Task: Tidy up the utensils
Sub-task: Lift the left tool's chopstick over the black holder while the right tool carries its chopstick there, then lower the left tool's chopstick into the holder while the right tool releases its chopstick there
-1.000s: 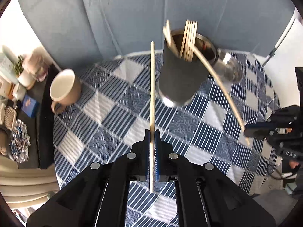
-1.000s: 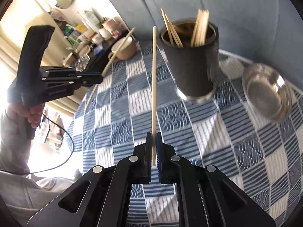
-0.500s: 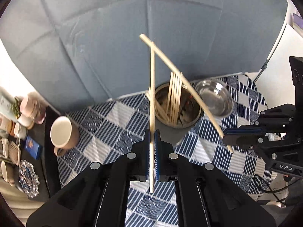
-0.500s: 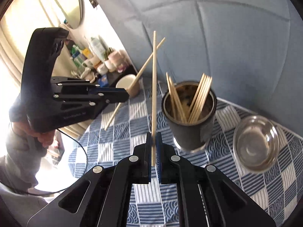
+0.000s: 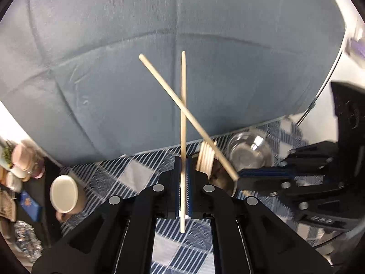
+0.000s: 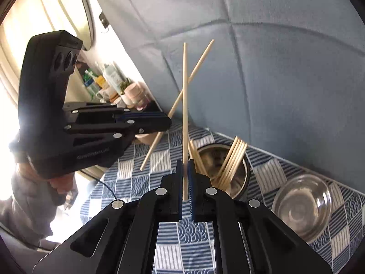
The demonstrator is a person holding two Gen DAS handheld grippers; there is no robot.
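Note:
My left gripper (image 5: 182,161) is shut on a wooden chopstick (image 5: 183,105) that stands straight up along its fingers. My right gripper (image 6: 186,162) is shut on a second chopstick (image 6: 185,96), also pointing up. Each view shows the other gripper raised close by, so the two sticks cross against the blue backdrop. Below and just beyond both grippers stands the dark metal holder (image 6: 239,178) with several chopsticks (image 6: 232,159) leaning inside. In the left wrist view the holder (image 5: 219,178) is mostly hidden behind my finger.
A clear glass bowl (image 6: 301,203) sits right of the holder on the blue-and-white checked cloth (image 6: 127,182). A beige mug (image 5: 65,194) stands at the table's left edge. A dark shelf with cups and bottles (image 6: 109,86) lies beyond. A person's hand (image 6: 61,180) grips the left tool.
Both grippers have risen and tilted up with their chopsticks. The holder has slid from the upper middle of each view down to the fingertips. The sticks now cross.

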